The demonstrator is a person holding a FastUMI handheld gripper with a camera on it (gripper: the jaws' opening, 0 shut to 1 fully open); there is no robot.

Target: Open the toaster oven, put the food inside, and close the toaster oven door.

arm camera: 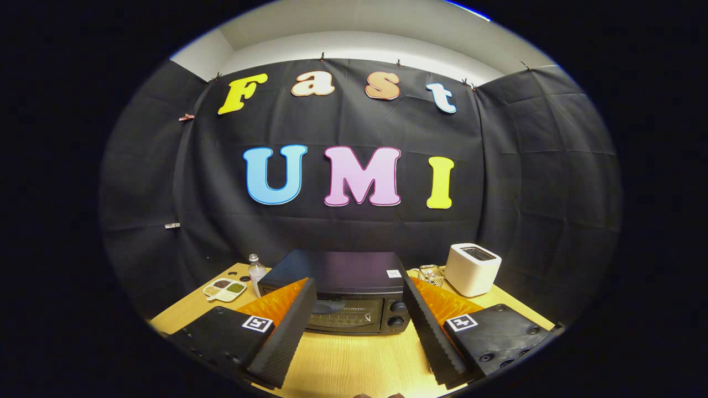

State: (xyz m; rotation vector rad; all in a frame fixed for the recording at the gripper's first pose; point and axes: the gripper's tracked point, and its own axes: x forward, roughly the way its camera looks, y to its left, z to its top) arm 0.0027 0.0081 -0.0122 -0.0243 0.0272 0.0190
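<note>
A black toaster oven point(340, 290) stands on the wooden table point(354, 359), its glass door point(345, 315) shut and two knobs point(396, 313) at its right side. My gripper point(357, 323) hovers above the table in front of it, open wide, with nothing between the fingers. The left finger point(285, 337) and right finger point(434, 337) frame the oven's front, which lies just beyond their tips. No food item is clearly identifiable; a small divided dish point(224, 289) with dark and green contents sits left of the oven.
A white pop-up toaster point(472, 269) stands to the right of the oven, with a small wire rack point(430, 275) beside it. A clear bottle point(255, 272) stands at the oven's left rear corner. Black cloth walls close the booth behind.
</note>
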